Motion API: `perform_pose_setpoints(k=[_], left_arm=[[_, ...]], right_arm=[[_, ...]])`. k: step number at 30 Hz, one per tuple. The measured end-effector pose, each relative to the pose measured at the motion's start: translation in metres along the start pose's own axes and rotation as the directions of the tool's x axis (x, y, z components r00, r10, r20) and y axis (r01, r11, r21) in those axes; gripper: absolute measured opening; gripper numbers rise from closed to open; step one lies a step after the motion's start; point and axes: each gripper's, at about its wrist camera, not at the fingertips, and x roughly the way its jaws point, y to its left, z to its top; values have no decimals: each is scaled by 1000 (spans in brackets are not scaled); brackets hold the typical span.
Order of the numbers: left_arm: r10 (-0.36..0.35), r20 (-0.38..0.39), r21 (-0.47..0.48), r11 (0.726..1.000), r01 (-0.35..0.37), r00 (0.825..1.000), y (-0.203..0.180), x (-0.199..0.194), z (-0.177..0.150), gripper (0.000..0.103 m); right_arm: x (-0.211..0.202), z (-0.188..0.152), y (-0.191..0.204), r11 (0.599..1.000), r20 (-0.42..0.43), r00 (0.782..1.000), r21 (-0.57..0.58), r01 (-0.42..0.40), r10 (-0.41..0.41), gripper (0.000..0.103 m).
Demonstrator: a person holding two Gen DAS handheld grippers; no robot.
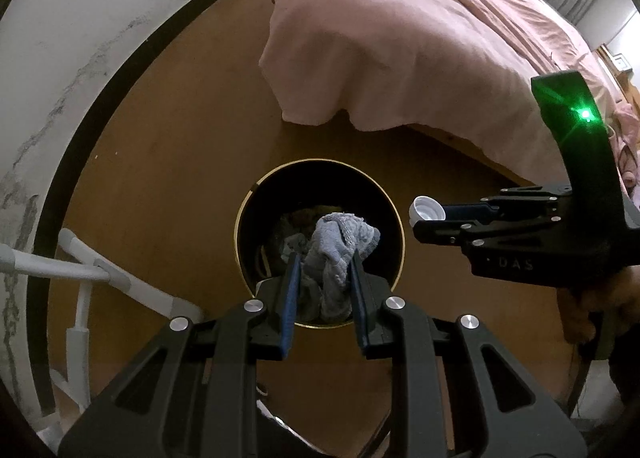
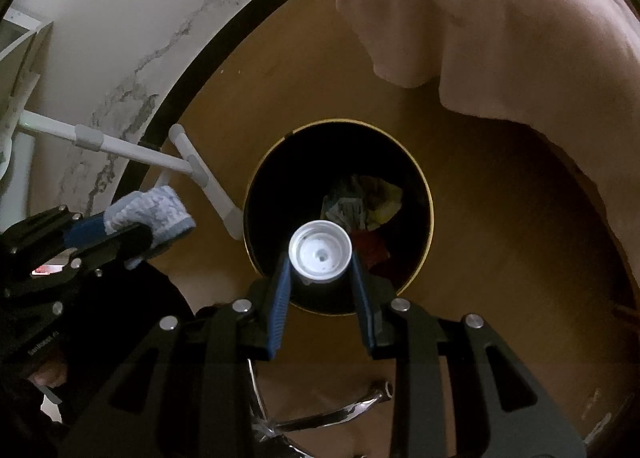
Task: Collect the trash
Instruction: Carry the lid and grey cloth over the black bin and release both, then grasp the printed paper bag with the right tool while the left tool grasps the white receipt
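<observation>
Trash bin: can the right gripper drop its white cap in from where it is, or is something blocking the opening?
Probably yes. The right gripper, shut on the white cap, points down at the trash bin, whose mouth looks unobstructed. The left gripper, holding the blue cloth, is off to one side.

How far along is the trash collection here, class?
Done: some rubbish already lies inside the round bin. In hand: the left gripper clamps a blue-grey cloth, the right gripper a white cap. Left: releasing both into the bin.
</observation>
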Motion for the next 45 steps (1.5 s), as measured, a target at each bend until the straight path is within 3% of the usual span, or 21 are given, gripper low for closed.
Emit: perform_pose_setpoints(k=[3,5,7,8,10,13,16,20,25,28,31,34,36,40,45], left_arm=[[-6,-3,0,1000,6,1000,0,3,6,23],[-12,-5,4,1000,12,1000,-1,4,9,24],[-5,-5,13,1000,6,1000,-3,5,13,25],[-5,-4,20,1000,5,1000,-5,5,14,28],[2,-3,24,1000,-2,1000,-7,5,16,52],[19,27,32,999,-20,999,-12,-2,18,69],[31,41,44,998,-33,999,-17,-13,19,71],[44,139,73,996,-54,989,-28,-58,18,77],[54,321,40,997,-70,946,-31,-146,14,88],[117,425,-32,993,-114,898,-14,-217,-3,91],[210,469,-128,977,-170,858,15,-269,-26,92],[361,460,-290,925,-246,812,68,-318,-64,92],[468,402,-423,857,-293,787,114,-345,-95,92],[618,280,-631,695,-344,735,198,-390,-170,92],[689,156,-761,540,-359,708,261,-422,-257,92]], right_arm=[[-1,7,-1,1000,10,1000,5,-1,1,30],[-4,10,-2,1000,14,1000,15,-2,1,35],[-9,13,-2,1000,31,999,22,6,-6,53],[-12,14,-2,1000,43,999,27,7,-8,56],[-18,16,-3,999,60,998,34,1,-3,59],[-33,16,-4,999,90,996,51,-10,5,59],[-50,12,-4,998,122,993,66,-12,4,59],[-86,4,4,997,191,982,71,-4,-10,60],[-149,7,40,999,319,947,9,43,-44,65],[-182,14,84,997,394,919,-70,42,-11,67],[-200,19,149,981,431,900,-195,25,63,67],[-201,19,227,935,418,894,-355,-4,162,67],[-196,17,280,889,385,896,-457,-25,223,67],[-175,3,402,741,260,907,-667,-80,332,67],[-145,-19,533,544,109,919,-829,-126,379,67]])
